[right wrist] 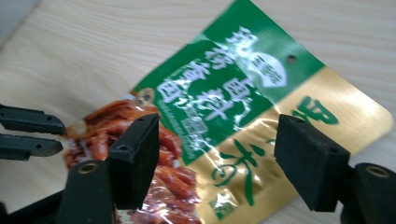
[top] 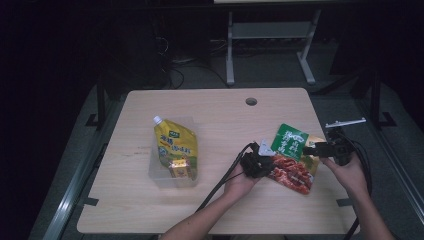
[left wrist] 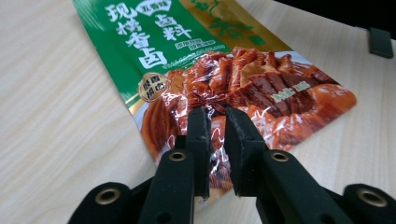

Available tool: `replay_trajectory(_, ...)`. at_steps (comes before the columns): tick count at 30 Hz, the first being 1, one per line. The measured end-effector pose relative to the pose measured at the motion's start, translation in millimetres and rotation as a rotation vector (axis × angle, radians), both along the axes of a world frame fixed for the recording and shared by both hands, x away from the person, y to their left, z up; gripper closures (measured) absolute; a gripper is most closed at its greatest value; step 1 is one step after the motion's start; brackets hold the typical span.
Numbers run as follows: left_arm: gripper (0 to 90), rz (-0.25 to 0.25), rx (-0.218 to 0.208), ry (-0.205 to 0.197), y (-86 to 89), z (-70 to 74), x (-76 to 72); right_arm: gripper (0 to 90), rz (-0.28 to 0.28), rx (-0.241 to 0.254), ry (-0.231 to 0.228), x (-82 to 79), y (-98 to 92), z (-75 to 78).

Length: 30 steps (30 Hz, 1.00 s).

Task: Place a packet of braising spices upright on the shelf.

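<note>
A flat food pouch (top: pixel 295 152), green and gold at the top with red meat pictured below, lies on the right half of the wooden table (top: pixel 220 115). My left gripper (top: pixel 267 159) is at its left lower edge. In the left gripper view the jaws (left wrist: pixel 217 112) are shut on the pouch (left wrist: pixel 243 79), pinching the crinkled film. My right gripper (top: pixel 311 149) reaches in from the right. Its jaws (right wrist: pixel 219 126) stand open, straddling the gold and green part of the pouch (right wrist: pixel 224 93) without pressing it. The left gripper's jaws (right wrist: pixel 32 133) also show at that view's left edge.
A yellow spouted sauce pouch (top: pixel 175 147) lies in a clear plastic tray (top: pixel 154 176) left of centre. A round cable hole (top: pixel 251 101) is near the table's far edge. A black clamp (left wrist: pixel 380 42) sits at the table's edge. Cables trail from both grippers toward the front.
</note>
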<state>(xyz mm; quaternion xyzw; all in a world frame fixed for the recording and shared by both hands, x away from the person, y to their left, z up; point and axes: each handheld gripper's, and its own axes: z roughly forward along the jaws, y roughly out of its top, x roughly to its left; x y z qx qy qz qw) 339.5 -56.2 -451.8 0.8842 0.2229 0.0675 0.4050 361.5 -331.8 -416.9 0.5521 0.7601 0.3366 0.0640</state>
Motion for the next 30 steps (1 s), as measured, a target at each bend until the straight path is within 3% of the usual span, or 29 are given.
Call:
replay_trajectory(5, 82.7, 0.018, 0.024, 0.01, -9.0, -6.1, 5.2, 34.9, -0.05, -0.002, 0.038, 3.1, -8.7, -7.5)
replay_trajectory(14, 83.1, 0.021, 0.088, -0.018, -22.5, -12.0, 3.0, 38.5, -0.118, -0.024, 0.1, 6.8, -18.2, -22.0)
replay_trajectory(30, 83.9, -0.001, 0.13, -0.032, -25.7, -13.1, 3.9, 41.6, -0.209, -0.023, 0.158, 11.5, -27.2, -34.8)
